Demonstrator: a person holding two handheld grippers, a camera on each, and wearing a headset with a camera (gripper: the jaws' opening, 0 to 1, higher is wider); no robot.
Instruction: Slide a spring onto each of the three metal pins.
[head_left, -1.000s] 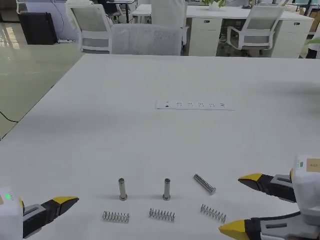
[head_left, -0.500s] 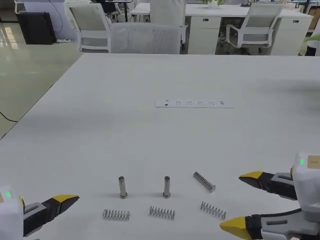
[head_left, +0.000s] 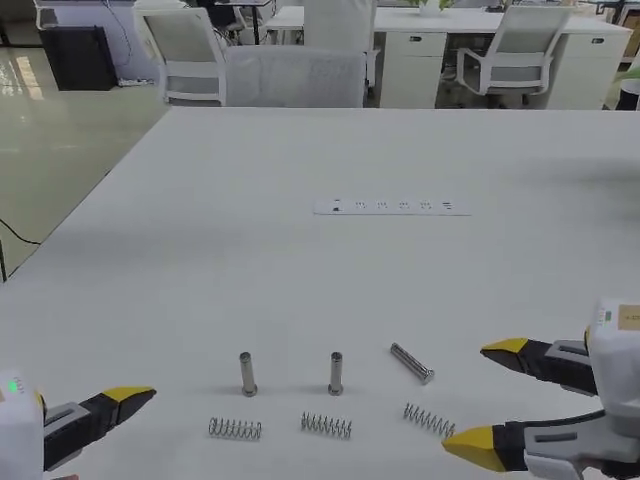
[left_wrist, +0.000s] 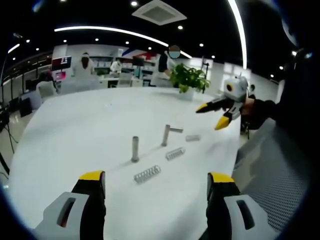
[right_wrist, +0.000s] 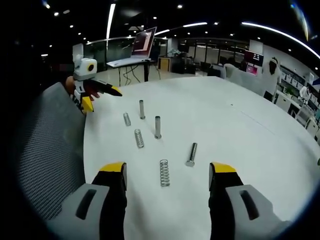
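On the white table (head_left: 300, 280), two metal pins (head_left: 247, 373) (head_left: 336, 372) stand upright and a third pin (head_left: 411, 363) lies on its side to their right. Three springs (head_left: 235, 429) (head_left: 326, 426) (head_left: 429, 421) lie in a row just in front of them. My left gripper (head_left: 110, 410) is open at the near left, well short of the left spring (left_wrist: 147, 173). My right gripper (head_left: 488, 394) is open at the near right, its jaws wide and facing the right spring (right_wrist: 164, 172) and the lying pin (right_wrist: 191, 154). Neither gripper holds anything.
A white power strip (head_left: 390, 207) lies flat mid-table beyond the pins. The table's left edge (head_left: 90, 195) drops to the floor. Office chairs (head_left: 185, 55) and desks (head_left: 470, 40) stand past the far edge. A potted plant (left_wrist: 187, 79) and people are in the background.
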